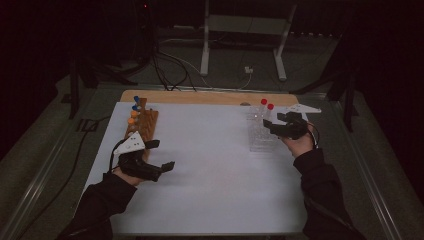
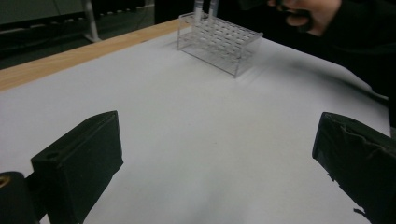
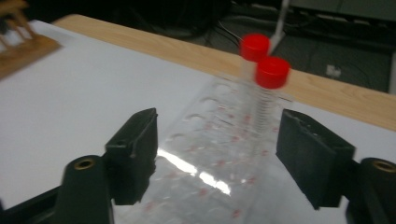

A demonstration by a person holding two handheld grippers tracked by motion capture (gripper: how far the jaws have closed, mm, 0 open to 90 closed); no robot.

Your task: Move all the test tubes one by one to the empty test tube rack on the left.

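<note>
A clear plastic tube rack [image 1: 260, 136] stands at the right of the white sheet, with two red-capped tubes [image 1: 266, 105] upright at its far end. My right gripper [image 1: 274, 121] hovers at the rack's right side, close to those tubes. In the right gripper view its jaws stand apart over the rack [image 3: 210, 154], and the red-capped tubes [image 3: 272, 72] lie just ahead without touching the pads. My left gripper [image 1: 161, 154] rests low over the sheet at the left, open with nothing between its jaws [image 2: 215, 158]. The left gripper view has the rack [image 2: 219, 42] far off.
A wooden rack [image 1: 146, 125] holding blue- and orange-capped tubes stands at the left, just behind my left gripper. The white sheet [image 1: 210, 170] covers a wooden table whose far edge [image 1: 200, 97] shows. Cables and a metal stand's legs lie on the floor beyond.
</note>
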